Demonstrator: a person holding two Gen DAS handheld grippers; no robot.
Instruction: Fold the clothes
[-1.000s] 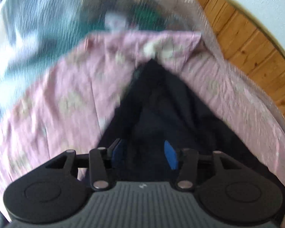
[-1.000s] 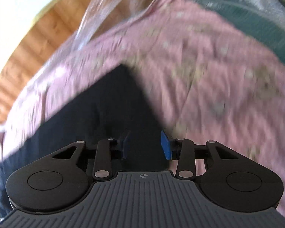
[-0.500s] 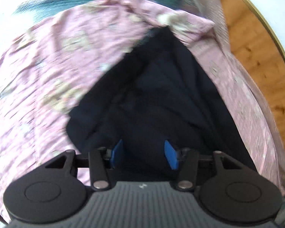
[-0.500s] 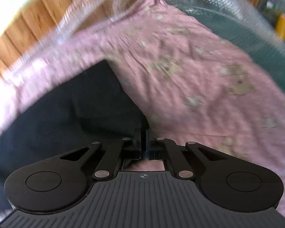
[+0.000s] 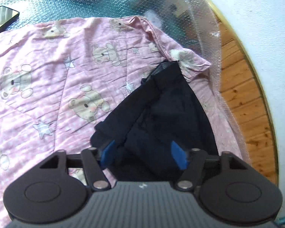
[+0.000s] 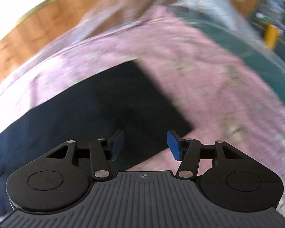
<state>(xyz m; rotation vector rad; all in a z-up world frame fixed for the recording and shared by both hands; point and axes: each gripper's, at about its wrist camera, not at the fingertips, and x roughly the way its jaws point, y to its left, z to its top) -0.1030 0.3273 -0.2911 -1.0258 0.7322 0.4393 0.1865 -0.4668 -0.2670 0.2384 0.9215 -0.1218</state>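
**Dark garment laid out on the pink cloth, both grippers letting go**

The dark garment (image 5: 167, 112) lies in the centre and lower right of the left wrist view, spread over a pink cloth (image 5: 47, 79) printed with bears and stars. The cloth covers the desk (image 5: 70, 1), whose green top under clear bubble wrap shows along the upper edge of the frame. The garment looks partly folded: one layer lies doubled over another, with a mesh-lined corner pointing toward the upper right. That flat, stacked lie suggests it was set down on the cloth to keep the fold tidy.

The left hand-held gripper (image 5: 143, 154) sits at the bottom of its frame, directly over the near end of the garment. Its blue pads stand well apart and are widening; fabric lies below and between them, but neither pad presses on it.

In the right wrist view, which is badly smeared, the right hand-held gripper (image 6: 145, 145) is also spreading its pads. They sit above the garment's (image 6: 96, 110) lower right corner, where dark fabric meets pink cloth (image 6: 209, 79), with nothing pinched.

With both grips free, the next fold probably needs a fresh hold on an edge.
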